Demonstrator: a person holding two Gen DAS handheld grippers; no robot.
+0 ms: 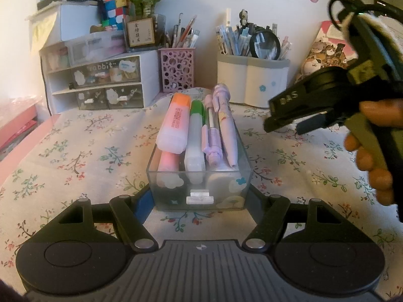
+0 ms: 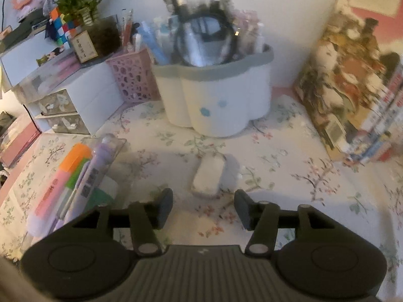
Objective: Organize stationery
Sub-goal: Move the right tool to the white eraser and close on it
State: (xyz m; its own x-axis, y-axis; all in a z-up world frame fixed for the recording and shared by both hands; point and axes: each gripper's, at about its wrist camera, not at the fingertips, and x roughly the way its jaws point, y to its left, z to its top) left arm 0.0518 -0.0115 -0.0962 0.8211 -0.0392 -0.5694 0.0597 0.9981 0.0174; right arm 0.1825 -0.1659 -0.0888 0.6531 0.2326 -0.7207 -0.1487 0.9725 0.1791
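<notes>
A clear plastic drawer [image 1: 201, 176] rests on the flowered tablecloth. It holds an orange-capped pink highlighter [image 1: 173, 123], a green-capped one [image 1: 195, 136] and two lilac pens [image 1: 224, 125]. My left gripper [image 1: 200, 201] is shut on the drawer's near end, one finger on each side wall. A small white eraser [image 2: 207, 176] lies flat on the cloth to the right of the drawer [image 2: 75, 176]. My right gripper [image 2: 203, 201] is open just short of the eraser, its pads not touching it. In the left wrist view a hand holds the right gripper [image 1: 283, 127] at the right edge.
A white flower-shaped pen pot [image 2: 216, 95] and a pink lattice pen holder [image 1: 177, 70] stand at the back. A small drawer unit [image 1: 100, 83] with a puzzle cube and a plant on top stands back left. Books [image 2: 352, 88] lean at the right.
</notes>
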